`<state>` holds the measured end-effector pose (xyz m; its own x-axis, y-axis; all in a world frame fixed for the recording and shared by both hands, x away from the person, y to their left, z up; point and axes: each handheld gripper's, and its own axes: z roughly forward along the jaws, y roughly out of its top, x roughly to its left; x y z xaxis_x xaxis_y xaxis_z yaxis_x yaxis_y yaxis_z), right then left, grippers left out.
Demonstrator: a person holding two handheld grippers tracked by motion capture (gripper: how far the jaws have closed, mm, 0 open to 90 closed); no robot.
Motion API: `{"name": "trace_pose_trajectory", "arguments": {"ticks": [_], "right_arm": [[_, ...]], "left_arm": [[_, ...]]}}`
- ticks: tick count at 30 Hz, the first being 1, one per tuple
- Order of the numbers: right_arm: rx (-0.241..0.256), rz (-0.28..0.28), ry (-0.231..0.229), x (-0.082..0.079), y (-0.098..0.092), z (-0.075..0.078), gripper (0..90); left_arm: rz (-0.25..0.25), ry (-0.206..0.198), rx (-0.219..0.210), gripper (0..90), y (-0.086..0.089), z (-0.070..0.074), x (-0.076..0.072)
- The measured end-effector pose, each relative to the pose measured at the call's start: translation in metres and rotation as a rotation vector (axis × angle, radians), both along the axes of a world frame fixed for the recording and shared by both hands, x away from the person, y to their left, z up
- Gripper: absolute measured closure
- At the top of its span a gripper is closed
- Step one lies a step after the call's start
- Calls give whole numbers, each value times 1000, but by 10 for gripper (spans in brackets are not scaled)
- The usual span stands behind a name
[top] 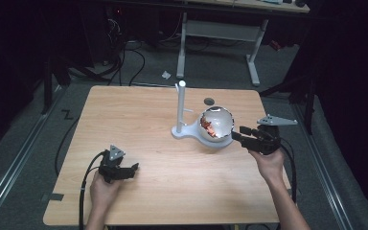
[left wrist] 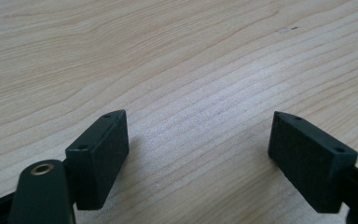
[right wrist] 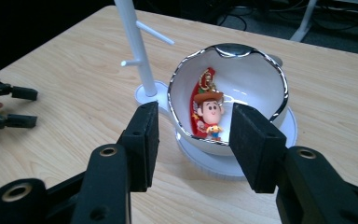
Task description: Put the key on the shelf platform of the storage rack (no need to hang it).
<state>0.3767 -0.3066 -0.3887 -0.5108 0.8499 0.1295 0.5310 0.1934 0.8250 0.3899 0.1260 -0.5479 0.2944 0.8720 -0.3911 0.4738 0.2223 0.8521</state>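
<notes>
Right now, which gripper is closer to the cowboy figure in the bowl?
Right. The right gripper sits open just beside the bowl, aimed at the cowboy figure inside. The left gripper is open too, well away near the table's front left.

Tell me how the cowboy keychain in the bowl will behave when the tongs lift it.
The cowboy keychain looks like a small, hard figure, so probably light and stiff. Its metal ring and red strap would likely dangle and swing. Leaning on the glossy bowl wall, it may slide when nudged by the right tongs.

text: none legible | labels/brands: none | numbers/signs: none | checked: table (top: 139, 124), bowl (right wrist: 261, 84), cowboy figure (right wrist: 209, 114), stand (right wrist: 133, 42)
</notes>
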Motion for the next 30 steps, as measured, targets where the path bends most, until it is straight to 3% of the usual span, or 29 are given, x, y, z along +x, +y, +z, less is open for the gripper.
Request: {"name": "trace_pose_trajectory", "arguments": {"ticks": [3, 14, 30], "right_arm": [[31, -1, -2, -5, -1, -2, 528], [57, -4, 14, -20, -7, -18, 527], [82, 29, 52, -25, 8, -45, 526]], "left_arm": [[0, 0, 1, 204, 0, 0, 0], [-1, 1, 3, 205, 0, 0, 0], [-1, 1, 3, 204, 0, 0, 0]]}}
